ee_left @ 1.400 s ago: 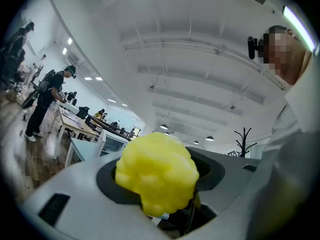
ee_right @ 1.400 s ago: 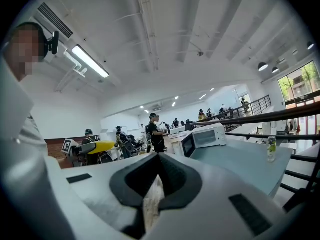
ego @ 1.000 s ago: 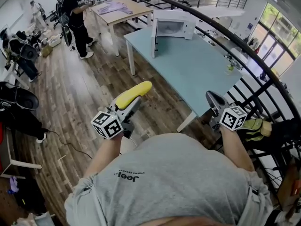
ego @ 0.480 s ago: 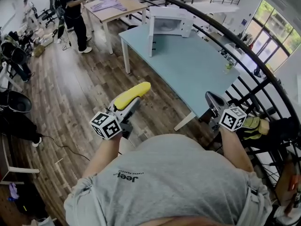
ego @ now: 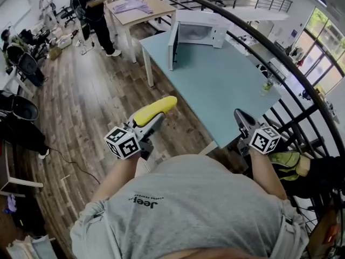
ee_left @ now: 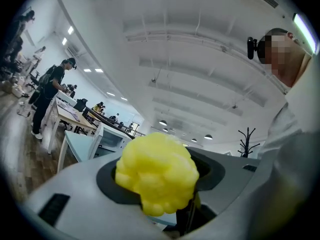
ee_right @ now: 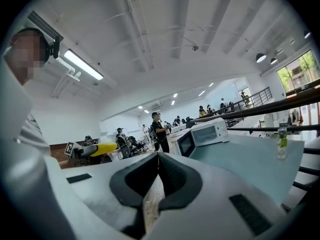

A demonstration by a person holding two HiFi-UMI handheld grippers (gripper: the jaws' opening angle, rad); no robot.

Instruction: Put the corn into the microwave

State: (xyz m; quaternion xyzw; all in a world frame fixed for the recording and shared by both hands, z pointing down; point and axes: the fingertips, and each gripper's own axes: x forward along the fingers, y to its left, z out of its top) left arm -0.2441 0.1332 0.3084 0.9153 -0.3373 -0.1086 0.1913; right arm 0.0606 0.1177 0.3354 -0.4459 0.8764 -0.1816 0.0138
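Short of the tabletop (ego: 218, 88), the left gripper (ego: 155, 120) has its jaws clenched on the corn (ego: 154, 109); the right gripper (ego: 240, 117) has its jaws together, empty. The microwave (ego: 198, 31) stands open at the tabletop's far end. The shirt (ego: 188, 215) reads "Jeep".

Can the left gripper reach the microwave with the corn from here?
Probably not yet: the microwave, door open, stands at the far end of the table, well beyond the left gripper holding the corn. Nothing blocks the way.

A pale blue bench (ego: 215, 85) is set on a wood plank floor (ego: 81, 107). A white microwave (ego: 199, 31), door open, is placed at its far end. A small bottle (ego: 265, 85) is stood near its right edge.
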